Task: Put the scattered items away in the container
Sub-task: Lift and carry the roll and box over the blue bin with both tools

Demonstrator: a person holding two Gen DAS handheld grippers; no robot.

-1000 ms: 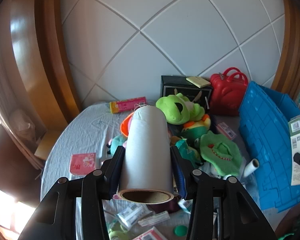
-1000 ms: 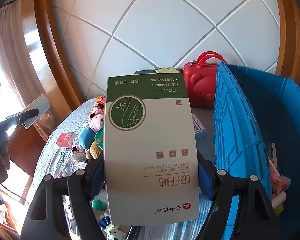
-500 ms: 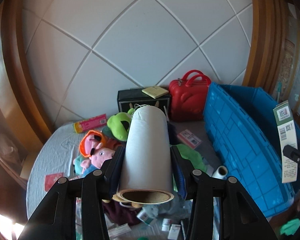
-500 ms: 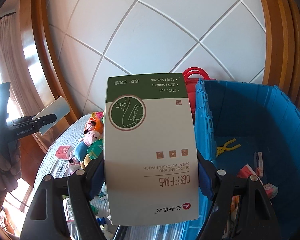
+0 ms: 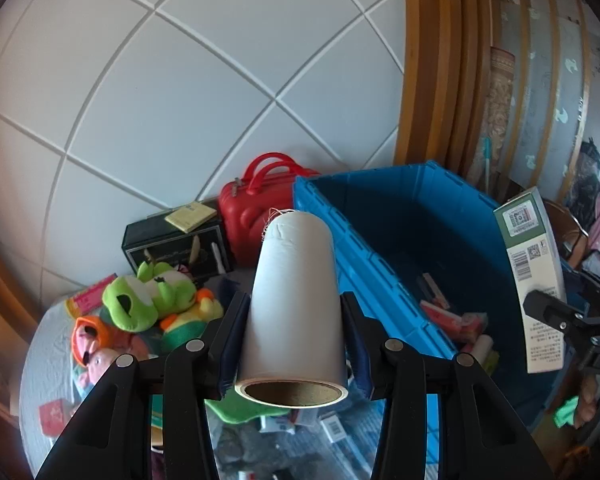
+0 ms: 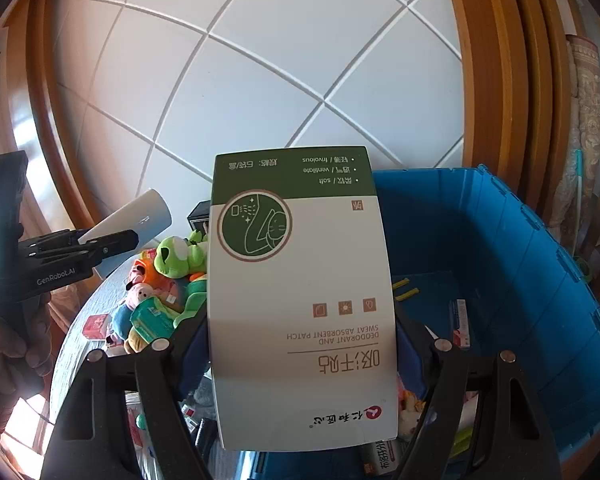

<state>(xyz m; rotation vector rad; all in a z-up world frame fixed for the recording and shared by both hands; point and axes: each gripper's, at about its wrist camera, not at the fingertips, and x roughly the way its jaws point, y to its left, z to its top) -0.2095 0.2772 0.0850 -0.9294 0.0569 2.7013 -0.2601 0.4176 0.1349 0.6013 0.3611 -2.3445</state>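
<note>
We grasp roll point(image 5: 296, 300) in left hand-held gripper point(image 5: 294, 344), box point(image 6: 300, 300) in right hand-held gripper point(image 6: 300, 356), both near blue bin point(image 6: 540, 280). Risk: early release drops roll onto counter point(image 5: 40, 360); box clips bin wall.

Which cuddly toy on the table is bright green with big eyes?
The frog, lying on top of the toy pile. The other toys beside it are different colours: a pink pig below it and an orange one.
</note>
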